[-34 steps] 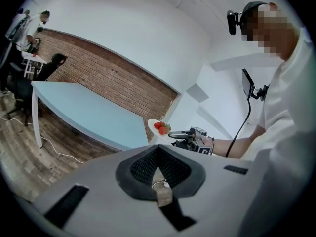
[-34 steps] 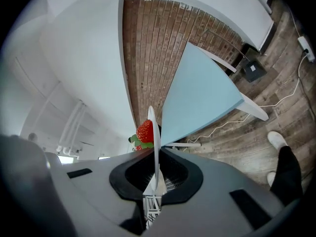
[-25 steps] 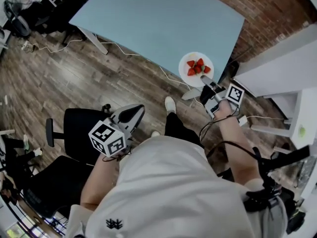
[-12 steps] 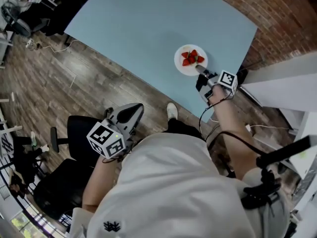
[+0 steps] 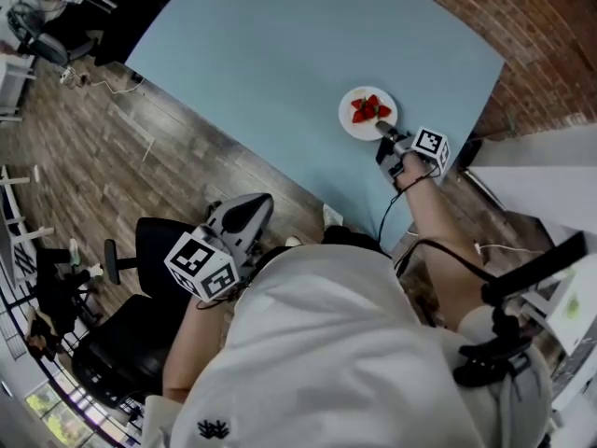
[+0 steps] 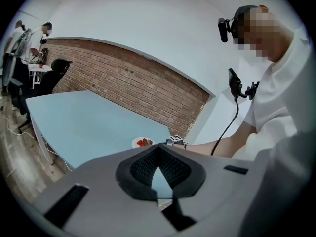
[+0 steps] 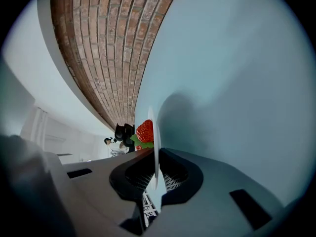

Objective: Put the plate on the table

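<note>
White plate (image 5: 367, 113) carrying red strawberries (image 5: 370, 109), located over the right part of the light-blue table (image 5: 280, 54), close to its near edge. Whether the plate's underside touches the table surface cannot be told; in the right gripper view the plate (image 7: 154, 154) appears edge-on, with one strawberry (image 7: 144, 131) on its left face and its shadow falling on the table (image 7: 237, 83) just to the right.

The right gripper (image 5: 384, 131) reaches in from the near side. Its fingers (image 7: 170, 174) pinch the near rim of the plate, one finger on each face. Its marker cube (image 5: 430, 146) sits behind the fingers, and a dark cable (image 5: 387, 215) runs back along the forearm.

The left gripper (image 5: 254, 205) is held well apart from the plate, at the near left, off the table and above the wooden floor (image 5: 112, 166). Its fingers (image 6: 143, 164) are pressed together at the tips with nothing between them.

A brick wall (image 5: 522, 26) borders the far right side of the table. A black office chair (image 5: 121, 343) stands on the floor at the near left.
</note>
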`<state>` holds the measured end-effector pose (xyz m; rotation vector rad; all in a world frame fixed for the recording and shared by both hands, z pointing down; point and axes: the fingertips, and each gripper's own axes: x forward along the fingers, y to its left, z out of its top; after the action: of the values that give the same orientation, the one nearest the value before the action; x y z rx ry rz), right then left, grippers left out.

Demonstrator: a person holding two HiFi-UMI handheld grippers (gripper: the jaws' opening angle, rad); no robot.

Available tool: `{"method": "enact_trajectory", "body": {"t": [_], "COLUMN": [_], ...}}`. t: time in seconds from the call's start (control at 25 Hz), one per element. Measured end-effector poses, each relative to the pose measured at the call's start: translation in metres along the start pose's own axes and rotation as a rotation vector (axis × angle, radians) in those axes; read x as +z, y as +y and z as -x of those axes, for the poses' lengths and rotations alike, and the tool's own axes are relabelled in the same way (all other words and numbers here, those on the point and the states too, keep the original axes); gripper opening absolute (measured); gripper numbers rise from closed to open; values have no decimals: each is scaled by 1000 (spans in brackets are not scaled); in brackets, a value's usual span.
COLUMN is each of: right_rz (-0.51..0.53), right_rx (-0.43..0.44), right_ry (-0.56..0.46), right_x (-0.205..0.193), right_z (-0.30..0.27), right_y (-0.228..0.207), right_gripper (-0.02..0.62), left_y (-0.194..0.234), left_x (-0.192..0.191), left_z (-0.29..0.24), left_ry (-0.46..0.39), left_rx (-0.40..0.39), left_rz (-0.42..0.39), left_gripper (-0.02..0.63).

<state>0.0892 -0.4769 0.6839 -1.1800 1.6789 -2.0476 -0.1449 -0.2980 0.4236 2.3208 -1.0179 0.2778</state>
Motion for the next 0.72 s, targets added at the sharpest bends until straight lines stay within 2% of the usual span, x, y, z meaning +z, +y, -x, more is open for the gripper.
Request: {"method": "enact_trajectory", "body": {"t": [0.4,0.72], "right_rz": [1,2], "right_rx": [-21,-56], "right_ry": [7,2], "right_x": [7,7], "right_z": [-10,-8], "right_y": [-13,-14], "right_gripper": [23,23], "left_y": [-2,2], "left_x": [4,4], "left_z": [-13,-9], "left_ry": [23,6], "left_rx": [-16,-4], "left_rz": [-14,4], "left_gripper": [0,0]}}
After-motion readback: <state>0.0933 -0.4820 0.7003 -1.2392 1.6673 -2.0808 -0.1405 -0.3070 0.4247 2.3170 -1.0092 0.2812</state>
